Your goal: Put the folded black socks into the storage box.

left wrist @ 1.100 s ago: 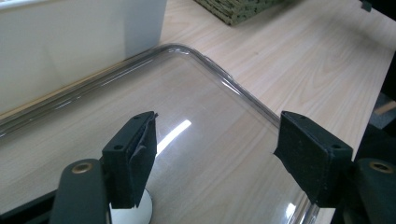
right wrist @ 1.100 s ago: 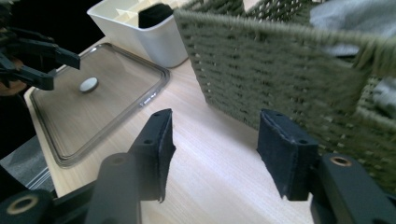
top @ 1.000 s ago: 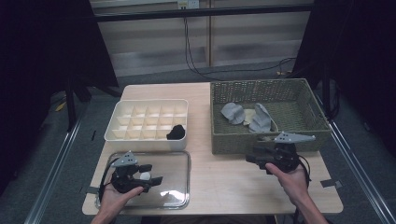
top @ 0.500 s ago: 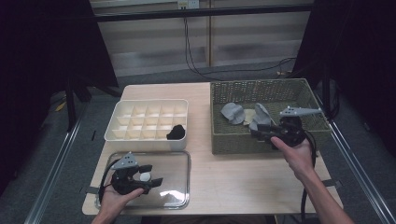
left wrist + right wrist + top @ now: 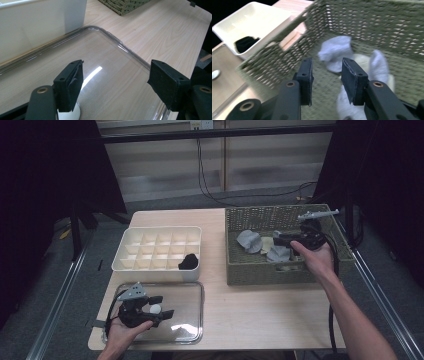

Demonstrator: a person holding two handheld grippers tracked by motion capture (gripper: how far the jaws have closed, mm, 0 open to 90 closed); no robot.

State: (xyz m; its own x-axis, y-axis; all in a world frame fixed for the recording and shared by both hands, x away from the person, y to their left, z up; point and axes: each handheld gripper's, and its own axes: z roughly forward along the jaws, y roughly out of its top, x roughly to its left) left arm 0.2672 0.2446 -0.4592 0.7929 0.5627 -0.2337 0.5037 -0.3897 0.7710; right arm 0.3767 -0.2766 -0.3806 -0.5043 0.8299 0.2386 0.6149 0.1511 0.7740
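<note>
Wicker basket [image 5: 235, 270] holding grey socks [image 5: 249, 241] unpicked, right gripper [image 5: 278, 240] above them, jaws just narrowing on nothing; one black sock [image 5: 188, 262] in white organizer [image 5: 125, 262]; left gripper [image 5: 167, 308] spread, empty, over clear lid [image 5: 192, 330].

Motion-blurred woven basket [image 5: 372, 22]

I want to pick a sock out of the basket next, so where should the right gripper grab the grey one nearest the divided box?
Probably the grey sock's bunched top, coming straight down from above. It lies crumpled on the basket floor near the wall, so a sideways approach looks blocked. The right gripper hangs over the basket, jaws just narrowing with nothing between them.
</note>
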